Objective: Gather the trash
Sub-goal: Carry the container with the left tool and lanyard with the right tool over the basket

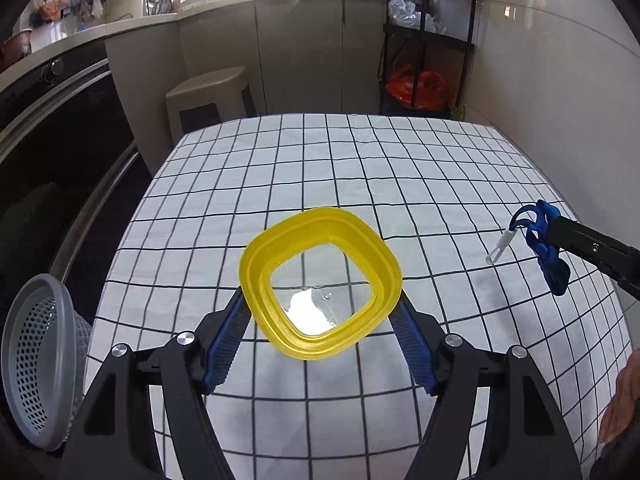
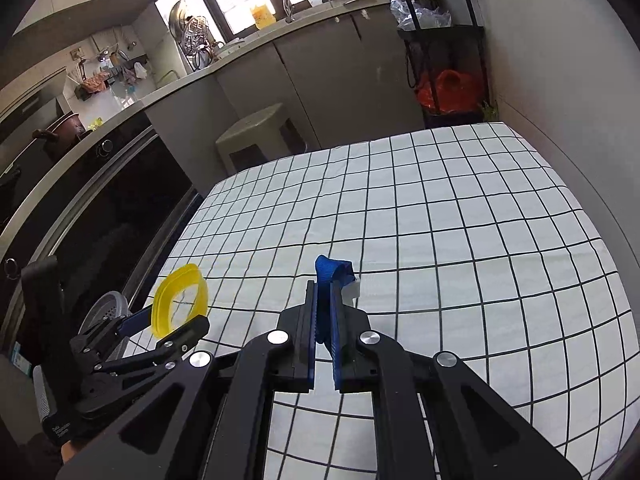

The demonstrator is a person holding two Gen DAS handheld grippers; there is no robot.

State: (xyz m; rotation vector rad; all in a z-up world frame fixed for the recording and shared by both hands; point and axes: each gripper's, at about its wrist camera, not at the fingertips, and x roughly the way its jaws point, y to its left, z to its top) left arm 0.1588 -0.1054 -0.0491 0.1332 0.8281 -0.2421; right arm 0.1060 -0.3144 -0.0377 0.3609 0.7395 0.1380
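Observation:
My left gripper [image 1: 320,300] is shut on a yellow plastic lid [image 1: 320,280] with a clear centre and holds it above the checked tablecloth [image 1: 360,160]. The lid also shows in the right wrist view [image 2: 180,300], at the left, held by the left gripper [image 2: 168,326]. My right gripper [image 2: 324,280] is shut on a blue strap [image 2: 330,270] with a small white clip, held above the cloth. In the left wrist view the right gripper [image 1: 552,228] comes in from the right with the blue strap [image 1: 548,248] hanging from it.
A grey perforated waste basket [image 1: 40,360] stands on the floor off the table's left edge, also in the right wrist view [image 2: 104,312]. A dark oven front [image 1: 60,160] lies left. A beige stool [image 1: 208,96] and a black shelf rack [image 1: 428,40] stand beyond the table's far edge.

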